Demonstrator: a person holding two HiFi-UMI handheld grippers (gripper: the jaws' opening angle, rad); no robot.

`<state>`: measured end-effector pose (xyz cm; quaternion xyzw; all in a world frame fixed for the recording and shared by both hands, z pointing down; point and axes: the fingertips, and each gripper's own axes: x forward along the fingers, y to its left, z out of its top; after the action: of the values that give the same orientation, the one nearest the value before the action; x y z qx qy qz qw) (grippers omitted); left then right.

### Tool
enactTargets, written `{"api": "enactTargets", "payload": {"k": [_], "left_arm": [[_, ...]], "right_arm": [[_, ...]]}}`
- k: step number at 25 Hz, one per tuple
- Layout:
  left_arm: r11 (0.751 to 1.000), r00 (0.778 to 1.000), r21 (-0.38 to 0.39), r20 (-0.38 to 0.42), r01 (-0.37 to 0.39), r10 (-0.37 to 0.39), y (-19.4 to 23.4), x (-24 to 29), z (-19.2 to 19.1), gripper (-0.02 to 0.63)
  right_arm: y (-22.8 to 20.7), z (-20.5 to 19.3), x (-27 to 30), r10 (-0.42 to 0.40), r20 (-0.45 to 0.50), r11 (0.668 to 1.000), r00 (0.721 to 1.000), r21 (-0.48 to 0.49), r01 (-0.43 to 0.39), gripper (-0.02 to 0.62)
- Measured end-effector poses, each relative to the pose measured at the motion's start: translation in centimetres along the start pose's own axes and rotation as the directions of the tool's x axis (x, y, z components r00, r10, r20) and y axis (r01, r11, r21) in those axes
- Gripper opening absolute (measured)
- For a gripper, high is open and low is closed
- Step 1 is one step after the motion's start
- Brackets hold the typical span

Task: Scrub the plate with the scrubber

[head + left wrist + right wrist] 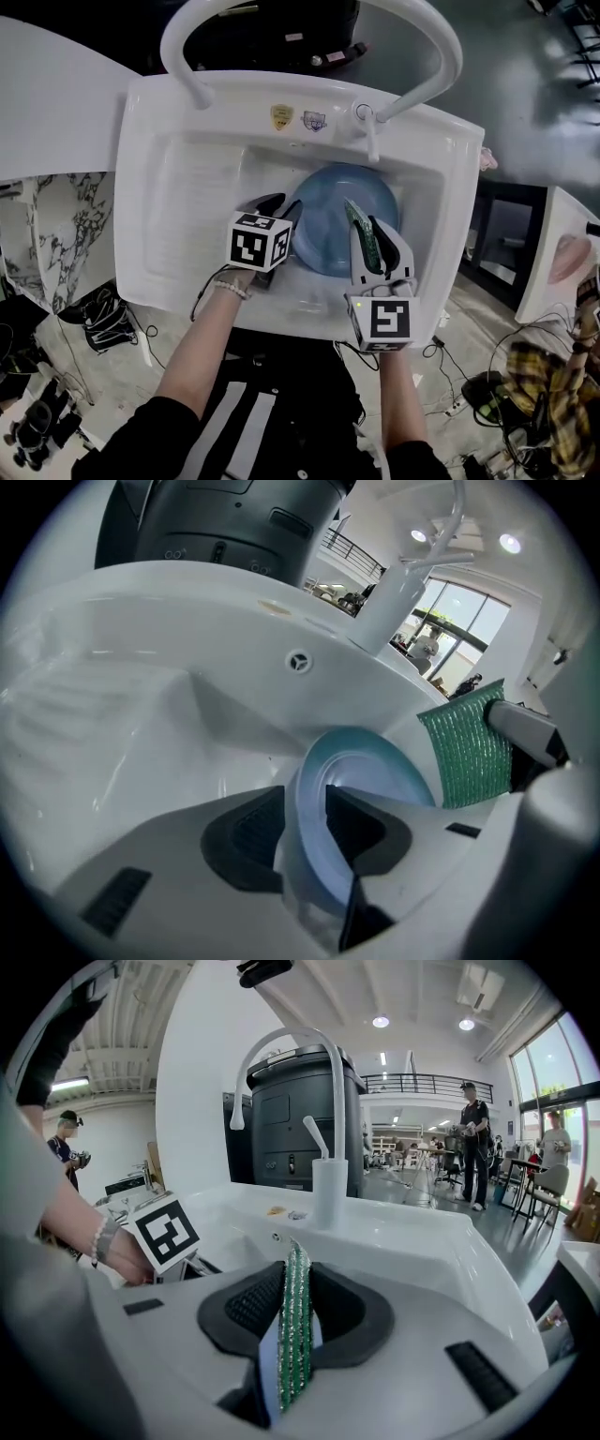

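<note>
- The blue plate (342, 220) sits in the basin of the white sink (150, 197), below the tap.
- The left gripper (305, 803) has its jaws spread wide, and the plate's near rim stands between them. The view is tight there, so the pads may brush the rim, but we see no firm pinch.
- The right gripper (298, 1283) is pressed together on the green scrubber (295, 1326), which stands edge-on above the plate's right side.
- We judge the step in hand to be steadying the plate; the scrubbing itself looks not yet begun.
- The next move calls for closing the left jaws on the rim. Then we would turn the scrubber's flat face onto the plate and rub with even pressure.
</note>
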<state>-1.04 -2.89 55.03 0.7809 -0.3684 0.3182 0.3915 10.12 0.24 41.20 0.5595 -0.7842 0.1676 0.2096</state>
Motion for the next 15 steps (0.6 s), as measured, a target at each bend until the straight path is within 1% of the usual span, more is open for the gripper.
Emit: {"api": "enactTargets", "payload": {"k": [3,7,9,11,12,13,15], "left_arm": [[1.000,1.000,-0.023,-0.024,0.001,-0.002,0.5,0.8,-0.6,0.137],[0.999,0.998,-0.048,-0.054,0.007,-0.010,0.8,1.5,-1.3,0.119],[0.999,0.997,-0.047,-0.073,-0.001,-0.002,0.8,1.7,-1.7,0.102],[0.999,0.996,-0.040,-0.086,-0.010,0.006,0.9,1.9,-2.1,0.057],[0.999,0.996,-0.041,-0.088,-0.010,0.006,0.9,1.9,-2.2,0.049],[0.999,0.996,-0.047,-0.090,-0.008,0.004,0.9,2.0,-2.2,0.027],[0.998,0.996,-0.066,-0.092,-0.003,-0.003,0.8,2.0,-2.2,0.023]], "right_arm": [[-0.6,-0.1,0.6,-0.011,-0.002,1.000,1.000,0.006,0.011,0.092],[-1.7,-0.4,1.1,-0.039,-0.016,0.999,0.999,0.011,0.039,0.092],[-2.2,-0.3,1.5,-0.050,-0.016,0.998,0.999,0.035,0.050,0.092],[-2.9,-0.8,1.7,-0.067,-0.026,0.997,0.997,0.038,0.068,0.092],[-3.2,-1.2,1.9,-0.075,-0.033,0.996,0.997,0.035,0.076,0.092],[-3.5,-1.5,2.0,-0.081,-0.039,0.996,0.996,0.036,0.083,0.092],[-3.9,-1.8,2.4,-0.091,-0.045,0.995,0.995,0.044,0.093,0.092]]}}
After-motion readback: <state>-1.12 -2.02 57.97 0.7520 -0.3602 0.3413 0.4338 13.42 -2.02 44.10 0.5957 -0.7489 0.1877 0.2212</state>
